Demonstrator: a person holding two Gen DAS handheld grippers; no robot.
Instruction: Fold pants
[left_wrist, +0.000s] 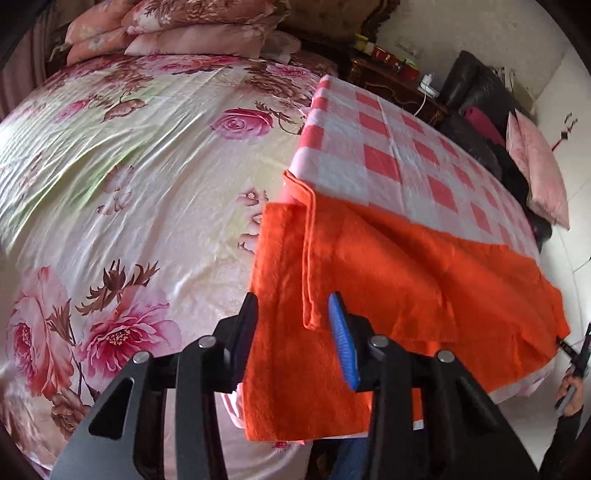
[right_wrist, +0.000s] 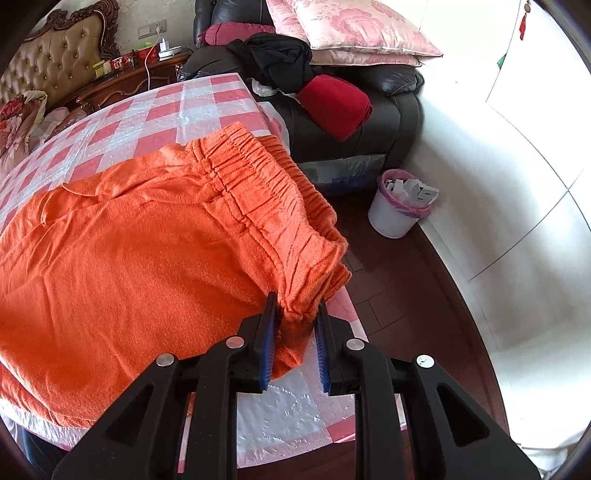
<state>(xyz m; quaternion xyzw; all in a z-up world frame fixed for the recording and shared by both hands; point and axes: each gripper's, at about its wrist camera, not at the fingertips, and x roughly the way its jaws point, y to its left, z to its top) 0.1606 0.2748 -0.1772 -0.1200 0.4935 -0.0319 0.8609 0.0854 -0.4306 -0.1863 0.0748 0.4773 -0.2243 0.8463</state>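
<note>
Orange pants (left_wrist: 406, 266) lie on a table with a red-and-white checked cloth (left_wrist: 388, 140). In the left wrist view my left gripper (left_wrist: 295, 317) stands open around the leg-hem end, which hangs over the table's near edge; cloth lies between the fingers. In the right wrist view the pants (right_wrist: 129, 258) spread left, their elastic waistband (right_wrist: 266, 173) at the right. My right gripper (right_wrist: 295, 321) has its blue pads on either side of the bunched waistband corner, pressing on it.
A bed with a floral sheet (left_wrist: 129, 184) lies left of the table. A black leather sofa (right_wrist: 369, 122) with pillows and clothes stands behind. A white waste bin (right_wrist: 397, 206) sits on the dark wood floor. The checked cloth (right_wrist: 147, 110) shows behind the pants.
</note>
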